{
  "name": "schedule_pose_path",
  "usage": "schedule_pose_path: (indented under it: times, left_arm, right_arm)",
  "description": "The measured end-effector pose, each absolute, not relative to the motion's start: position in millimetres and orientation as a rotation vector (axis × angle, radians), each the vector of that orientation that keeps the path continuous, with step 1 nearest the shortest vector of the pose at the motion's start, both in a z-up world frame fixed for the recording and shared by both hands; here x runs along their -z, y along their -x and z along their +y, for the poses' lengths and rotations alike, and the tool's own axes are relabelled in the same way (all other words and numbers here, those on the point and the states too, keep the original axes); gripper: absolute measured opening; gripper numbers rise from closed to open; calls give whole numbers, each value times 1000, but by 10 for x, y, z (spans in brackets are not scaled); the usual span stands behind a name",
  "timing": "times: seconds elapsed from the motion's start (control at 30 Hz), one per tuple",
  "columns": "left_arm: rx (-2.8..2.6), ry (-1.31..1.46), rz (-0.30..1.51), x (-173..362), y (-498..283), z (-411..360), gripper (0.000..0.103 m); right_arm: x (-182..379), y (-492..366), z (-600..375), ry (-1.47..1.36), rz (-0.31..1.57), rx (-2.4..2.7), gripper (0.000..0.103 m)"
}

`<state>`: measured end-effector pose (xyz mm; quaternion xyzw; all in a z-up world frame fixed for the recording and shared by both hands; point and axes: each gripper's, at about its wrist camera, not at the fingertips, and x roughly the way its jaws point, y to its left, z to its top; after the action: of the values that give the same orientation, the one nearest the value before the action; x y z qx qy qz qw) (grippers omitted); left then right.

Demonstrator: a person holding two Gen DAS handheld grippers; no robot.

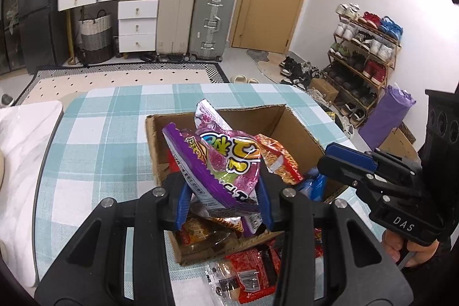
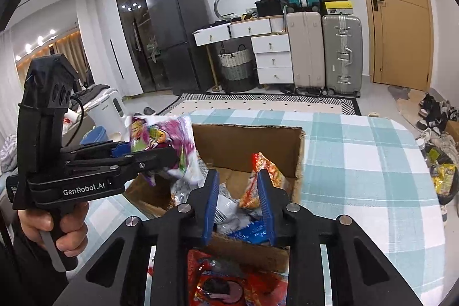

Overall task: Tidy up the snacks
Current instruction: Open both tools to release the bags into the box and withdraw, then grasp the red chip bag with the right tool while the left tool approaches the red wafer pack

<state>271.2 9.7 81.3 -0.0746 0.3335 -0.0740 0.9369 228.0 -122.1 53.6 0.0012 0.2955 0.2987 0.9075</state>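
Snack bag (image 1: 218, 162), purple with pink foil, is clamped between the left gripper (image 1: 222, 208) fingers, held above the near-left part of the cardboard box (image 1: 298, 131). Box sits on the checked bench (image 1: 100, 134); orange snack pack (image 1: 281, 159) and blue packet (image 1: 312, 185) lie inside. Right gripper (image 2: 238, 208) hovers over the box's near-right side, fingers apart, holding nothing. Red packets (image 1: 252, 268) lie just in front of the box.

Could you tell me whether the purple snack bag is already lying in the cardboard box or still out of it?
Out. The left gripper is shut on the purple snack bag, holding it above the cardboard box.
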Motion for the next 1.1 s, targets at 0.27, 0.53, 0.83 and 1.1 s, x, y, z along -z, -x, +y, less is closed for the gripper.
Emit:
schedule_pose_path:
  times: [0.27,0.53,0.83,1.1]
  left_arm:
    - [168,117,715,-727,-2763,-46,64]
    - [168,139,693,-749,-2467,29,101]
    - [110,121,697,-615,-2038,77,102]
    - [55,127,737,-336,-1708,156,102]
  right_arm:
    - [-489,-2132,-1425,-17,577,-567,93]
    - [-326,-1995,-1648,-28,602,-497,102]
    - [-148,-1737,-1794,-20,628,-454,102]
    - [75,-1577,-1845,7,652,-435,102]
